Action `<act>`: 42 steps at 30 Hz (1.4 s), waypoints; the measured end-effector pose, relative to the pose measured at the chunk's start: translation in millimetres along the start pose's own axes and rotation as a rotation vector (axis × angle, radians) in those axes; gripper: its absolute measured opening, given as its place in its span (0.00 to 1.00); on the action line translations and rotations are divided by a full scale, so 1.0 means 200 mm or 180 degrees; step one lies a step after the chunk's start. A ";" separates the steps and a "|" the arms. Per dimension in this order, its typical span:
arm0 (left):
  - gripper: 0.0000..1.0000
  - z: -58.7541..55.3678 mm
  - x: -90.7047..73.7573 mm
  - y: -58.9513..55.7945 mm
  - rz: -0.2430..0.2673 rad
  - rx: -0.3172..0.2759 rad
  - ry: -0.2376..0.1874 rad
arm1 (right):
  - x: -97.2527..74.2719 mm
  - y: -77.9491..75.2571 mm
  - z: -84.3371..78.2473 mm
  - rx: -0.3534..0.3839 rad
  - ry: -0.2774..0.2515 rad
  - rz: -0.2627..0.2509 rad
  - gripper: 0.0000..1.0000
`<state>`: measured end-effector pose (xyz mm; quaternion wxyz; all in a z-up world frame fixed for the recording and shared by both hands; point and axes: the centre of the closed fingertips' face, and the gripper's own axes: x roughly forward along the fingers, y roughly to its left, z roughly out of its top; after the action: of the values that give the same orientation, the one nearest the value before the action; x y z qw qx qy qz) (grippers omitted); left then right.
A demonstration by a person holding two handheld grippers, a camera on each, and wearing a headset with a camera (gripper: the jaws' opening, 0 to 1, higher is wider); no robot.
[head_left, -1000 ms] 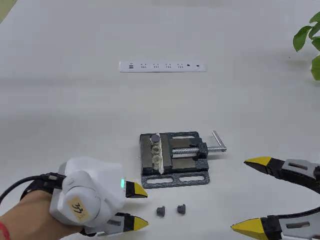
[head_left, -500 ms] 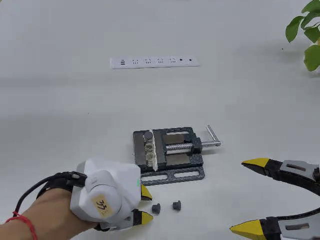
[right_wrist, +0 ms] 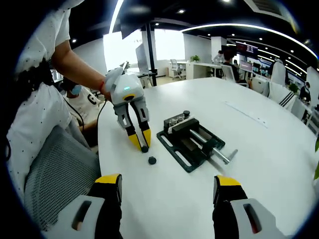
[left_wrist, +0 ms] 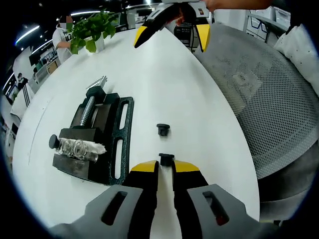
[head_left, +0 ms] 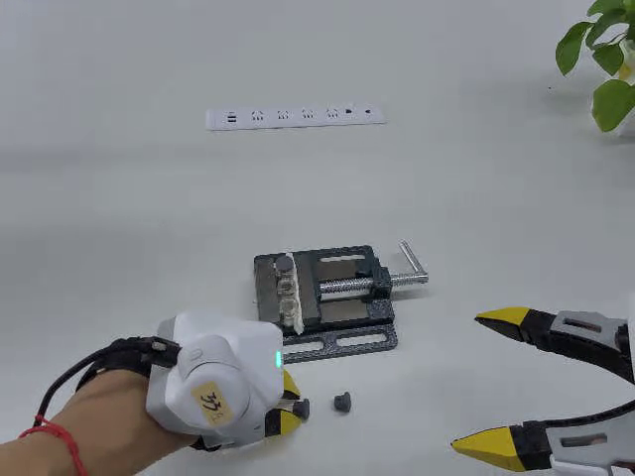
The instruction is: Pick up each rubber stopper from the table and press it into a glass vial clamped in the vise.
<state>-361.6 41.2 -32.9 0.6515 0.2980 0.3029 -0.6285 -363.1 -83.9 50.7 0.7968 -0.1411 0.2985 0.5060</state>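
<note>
Moved: left gripper [head_left: 290,404] forward onto stopper [left_wrist: 166,159] in front of vise [head_left: 337,297]; jaws narrow, pinching it on tabletop [head_left: 149,218]. Just beside it, second stopper [head_left: 342,402], loose. Right of vise, right gripper [head_left: 488,382], jaws wide, empty. In vise, vials [head_left: 288,290] clamped.

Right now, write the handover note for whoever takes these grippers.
Left gripper: jaws closed on the near stopper, low at the table in front of the vise.
Right gripper: open, empty, off to the right.
The second stopper lies loose on the table just beyond.
The vials sit clamped in a row in the vise.
Done: a fitted stopper caps the end vial.
Left: press the near stopper into an uncapped vial, then the second stopper.
</note>
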 end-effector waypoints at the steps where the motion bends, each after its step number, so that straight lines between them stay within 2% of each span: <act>1: 0.08 0.00 0.00 0.00 -0.0002 -0.0007 0.0006 | 0.00 0.00 0.00 0.0002 0.0003 -0.0001 0.73; 9: 0.06 0.00 0.01 0.00 0.0027 -0.0023 0.0000 | 0.02 0.01 0.02 -0.0015 0.0008 0.0032 0.72; 13: 0.06 0.00 0.01 0.00 0.0063 -0.0121 -0.0021 | 0.05 0.03 0.05 -0.0051 -0.0008 0.0080 0.71; 18: 0.06 0.07 -0.03 0.00 0.0080 -0.0463 -0.0248 | 0.07 0.06 0.12 -0.0086 -0.0027 0.0184 0.68; 21: 0.06 0.12 -0.07 0.00 0.0096 -0.0585 -0.0398 | 0.10 0.08 0.16 -0.0014 -0.0064 0.0295 0.65; 24: 0.06 0.23 -0.14 -0.02 0.0101 -0.0743 -0.0626 | 0.11 0.11 0.23 -0.0004 -0.0109 0.0402 0.60; 29: 0.06 0.33 -0.22 -0.02 0.0140 -0.0887 -0.0912 | 0.13 0.15 0.34 -0.0002 -0.0137 0.0575 0.49; 31: 0.06 0.34 -0.23 -0.02 0.0140 -0.0896 -0.0966 | 0.13 0.16 0.36 -0.0007 -0.0121 0.0638 0.45; 34: 0.06 0.40 -0.28 -0.04 0.0163 -0.0943 -0.1095 | 0.14 0.20 0.41 -0.0053 -0.0082 0.0768 0.38; 39: 0.06 0.47 -0.32 -0.05 0.0173 -0.0991 -0.1288 | 0.15 0.25 0.47 -0.0102 -0.0067 0.0963 0.30; 42: 0.05 0.48 -0.35 -0.06 0.0189 -0.0989 -0.1352 | 0.16 0.29 0.48 -0.0147 0.0006 0.1076 0.25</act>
<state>-373.1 11.3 82.2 0.7566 0.0646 0.2433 -0.6035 -372.2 15.1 111.5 0.6966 -0.1076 0.3070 0.6394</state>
